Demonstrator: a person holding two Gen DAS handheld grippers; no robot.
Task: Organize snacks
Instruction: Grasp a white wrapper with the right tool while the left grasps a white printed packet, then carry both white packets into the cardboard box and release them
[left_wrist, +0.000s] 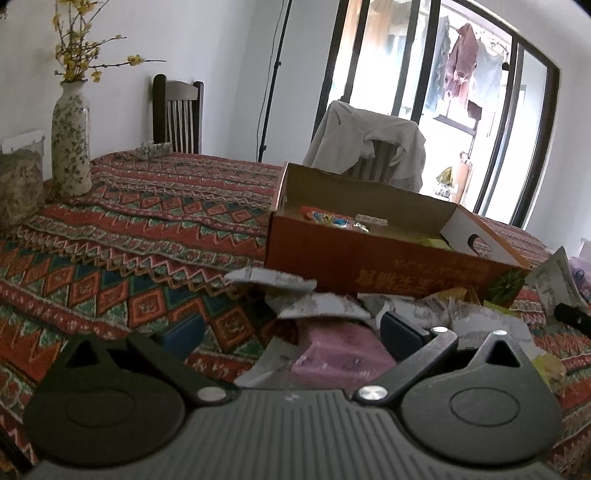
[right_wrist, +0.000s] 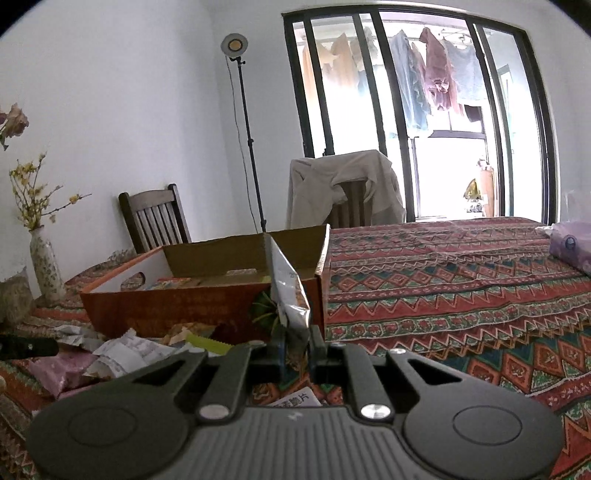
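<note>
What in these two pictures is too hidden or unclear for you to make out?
- Orange cardboard box: most of its contents, hidden by its near wall in both views.
- Silver snack packet in the right gripper: seen edge-on, print unreadable.
- Pink packet between the left gripper's open fingers: partly covered by white wrappers, label illegible.

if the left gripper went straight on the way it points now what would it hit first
Most likely the pink snack packet lying between the open left gripper fingers, with the crumpled white wrappers just past it; the orange cardboard box sits further back. Depth is uncertain.
</note>
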